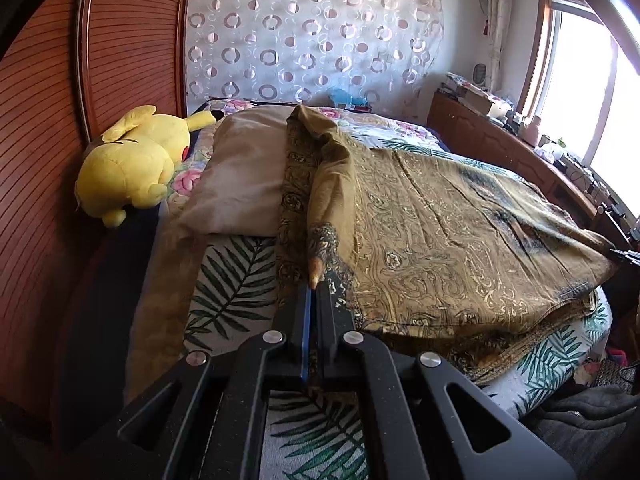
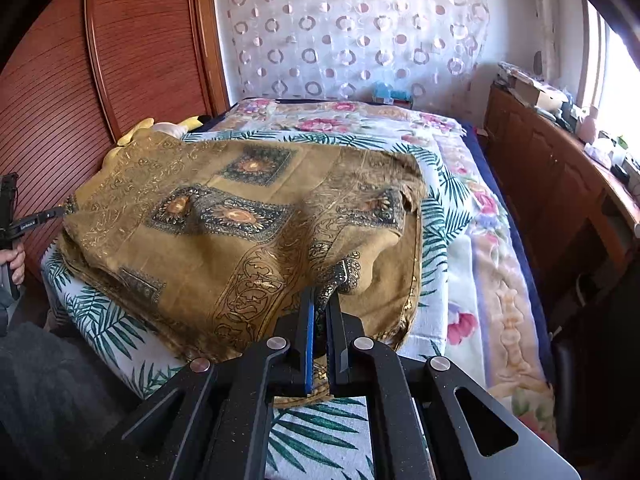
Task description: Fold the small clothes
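Note:
A mustard-gold patterned garment lies spread on the bed over a palm-leaf cloth. My left gripper is shut on a corner of the garment and holds that edge lifted, so the cloth rises in a ridge towards the far side. In the right wrist view the same garment shows dark medallion squares. My right gripper is shut on its near corner, with cloth bunched between the pads. The left gripper's tip shows at the far left, clamped on the opposite corner.
A yellow plush toy and a beige pillow lie by the wooden headboard on the left. A floral quilt covers the bed's right side. A cluttered wooden cabinet runs under the window. Grey clothing lies at bottom right.

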A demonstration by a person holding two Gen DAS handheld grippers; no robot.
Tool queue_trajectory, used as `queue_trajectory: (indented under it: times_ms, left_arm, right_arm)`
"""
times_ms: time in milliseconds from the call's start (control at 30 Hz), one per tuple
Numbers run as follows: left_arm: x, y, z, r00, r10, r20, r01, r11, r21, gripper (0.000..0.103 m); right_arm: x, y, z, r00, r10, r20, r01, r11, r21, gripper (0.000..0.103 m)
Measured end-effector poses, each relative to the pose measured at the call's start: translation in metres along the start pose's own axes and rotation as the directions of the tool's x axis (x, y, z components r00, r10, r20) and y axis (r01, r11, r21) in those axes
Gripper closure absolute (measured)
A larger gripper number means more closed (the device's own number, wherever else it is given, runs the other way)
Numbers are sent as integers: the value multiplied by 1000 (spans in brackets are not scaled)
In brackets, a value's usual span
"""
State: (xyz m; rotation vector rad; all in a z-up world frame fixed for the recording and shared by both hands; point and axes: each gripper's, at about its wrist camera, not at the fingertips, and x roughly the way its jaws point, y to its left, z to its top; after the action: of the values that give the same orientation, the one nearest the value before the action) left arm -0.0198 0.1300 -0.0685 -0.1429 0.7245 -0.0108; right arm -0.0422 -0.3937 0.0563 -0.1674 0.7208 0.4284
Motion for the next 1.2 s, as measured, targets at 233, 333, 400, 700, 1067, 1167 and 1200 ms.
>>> queue_trajectory:
  times_ms: [233,333,400,700,1067,1167,1200]
  left_arm:
    - [4,4,0,999,39,-7,-39,999,3,96]
    - [4,3,1,998,64,1,-64,998,19,73]
    - [3,4,2,998,62,9,-62,998,18,62]
    - [7,1,2,999,46,-1,-46,999,23,22]
    - [10,12,-3,996,86,-11,-86,996,-1,22]
    - [13,16,-7,996,83,-20,-83,996,-11,22]
    - [14,17,-8,996,82,-23,-82,997,-15,22]
  right_arm:
    - [14,-1,-5,999,-26,-28,26,1000,-6,96]
    - [11,-1,0,999,-53,-5,53,998,-15,92]
    - [7,3,4,997,-74,15,74,997,-30,84]
    - [15,31,23,991,-71,112,76,996,-42,54]
    - [94,72,21,1000,22,11,-21,996,-87,54]
    - [103,70,20,1000,26,-12,-27,997,-75,54]
    - [108,68,22,999,28,-19,-29,997,-72,54]
